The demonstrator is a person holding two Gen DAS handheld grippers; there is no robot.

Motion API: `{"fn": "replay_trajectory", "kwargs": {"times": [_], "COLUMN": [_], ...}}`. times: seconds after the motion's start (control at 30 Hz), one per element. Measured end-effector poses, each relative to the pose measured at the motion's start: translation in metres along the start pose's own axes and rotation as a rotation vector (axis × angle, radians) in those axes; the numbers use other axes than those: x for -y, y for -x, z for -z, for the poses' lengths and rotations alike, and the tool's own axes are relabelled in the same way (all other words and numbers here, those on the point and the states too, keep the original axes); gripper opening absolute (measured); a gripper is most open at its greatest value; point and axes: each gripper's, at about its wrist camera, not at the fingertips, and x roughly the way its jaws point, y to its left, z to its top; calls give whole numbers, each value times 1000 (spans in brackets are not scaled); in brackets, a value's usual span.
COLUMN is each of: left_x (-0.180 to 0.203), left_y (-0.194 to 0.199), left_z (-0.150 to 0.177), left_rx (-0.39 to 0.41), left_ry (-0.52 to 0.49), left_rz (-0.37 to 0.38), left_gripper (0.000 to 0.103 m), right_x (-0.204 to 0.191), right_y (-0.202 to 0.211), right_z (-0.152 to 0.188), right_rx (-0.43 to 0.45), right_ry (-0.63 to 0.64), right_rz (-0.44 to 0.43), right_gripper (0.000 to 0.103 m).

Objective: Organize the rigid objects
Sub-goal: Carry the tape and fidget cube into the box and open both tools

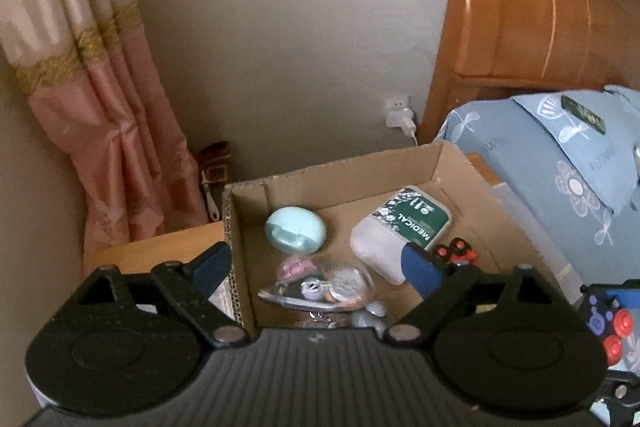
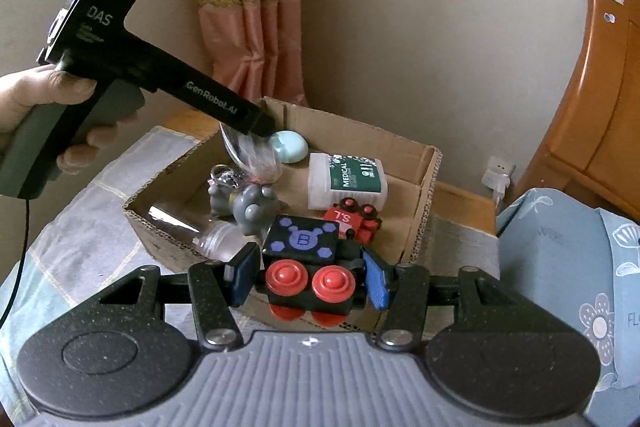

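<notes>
Right gripper (image 2: pixel 306 277) clamped on black toy train (image 2: pixel 306 259), just above near edge of cardboard box (image 2: pixel 420 195). Left gripper (image 1: pixel 316 267) wide apart, empty, over box.

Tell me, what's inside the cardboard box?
Inside the cardboard box: a mint egg-shaped case, a green-labelled medical box, a red toy, a grey figurine, a clear bottle and a clear bag of trinkets. The near corner is hidden behind the black toy block.

Light: soft, dim daylight, no glare.
Blur: clear bag (image 2: pixel 252 151) ahead of the jaws smeared.
Edges: fisheye-bent, dark corners.
</notes>
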Motion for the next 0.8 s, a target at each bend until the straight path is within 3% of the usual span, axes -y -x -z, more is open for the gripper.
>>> {"fn": "replay_trajectory", "kwargs": {"times": [0.3, 0.6, 0.63, 0.77, 0.8], "left_x": [-21, -39, -38, -36, -36], "left_y": [26, 54, 55, 61, 62], "left_z": [20, 47, 50, 65, 69], "left_rx": [56, 114, 113, 103, 104], "left_ry": [-10, -9, -14, -33, -30], "left_rz": [-52, -71, -74, -84, -82], "left_gripper": [101, 102, 102, 102, 102], "right_x": [-12, -24, -24, -22, -21], "right_y": [-19, -56, -60, -69, -68], "right_z": [-14, -52, -57, -70, -71], "right_rx": [-14, -34, -31, -26, -16], "right_ry": [21, 47, 42, 0, -6], "right_rz": [-43, -40, -31, 5, 15], "right_gripper": [60, 60, 61, 98, 100]}}
